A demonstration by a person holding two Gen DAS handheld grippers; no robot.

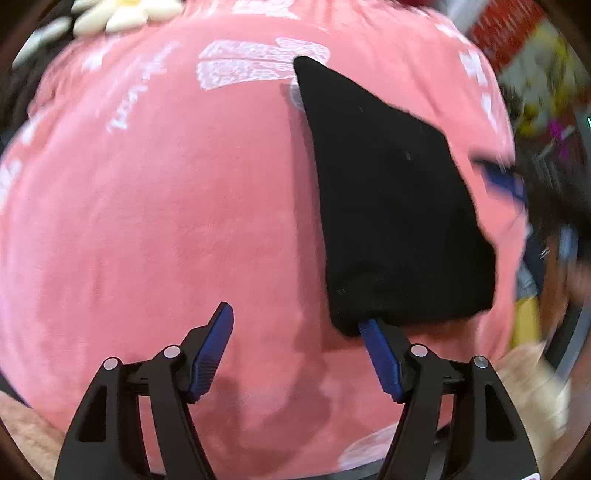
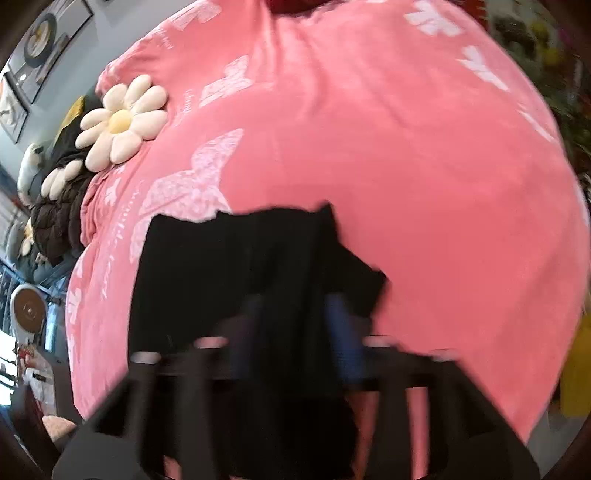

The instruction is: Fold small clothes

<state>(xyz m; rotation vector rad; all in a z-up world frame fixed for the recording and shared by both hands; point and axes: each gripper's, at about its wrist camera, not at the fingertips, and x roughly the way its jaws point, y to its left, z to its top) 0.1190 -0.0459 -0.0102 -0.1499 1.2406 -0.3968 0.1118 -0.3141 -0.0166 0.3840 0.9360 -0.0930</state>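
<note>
Fingers of the left hand-held gripper (image 1: pixel 295 325) stand wide apart, blue pads showing; the right-side pad (image 1: pixel 380 358) has its tip tucked under the near hem of the small black cloth garment (image 1: pixel 399 206), the other pad bare over the pink; the garment lies on a pink fleece blanket printed with white butterflies (image 1: pixel 166 221), narrowing to a point at its far end; a cream plush daisy cushion (image 1: pixel 118 14) sits at the blanket's far edge. In the right wrist view the right hand-held gripper (image 2: pixel 295 314) is heavily blurred; black fabric (image 2: pixel 240 266) fills the space between its 2 blue pads, though whether they pinch it I cannot tell; farther off the same daisy cushion (image 2: pixel 122 122) rests on the blanket (image 2: pixel 424 184), beside a dark brown quilted jacket (image 2: pixel 59 218).
</note>
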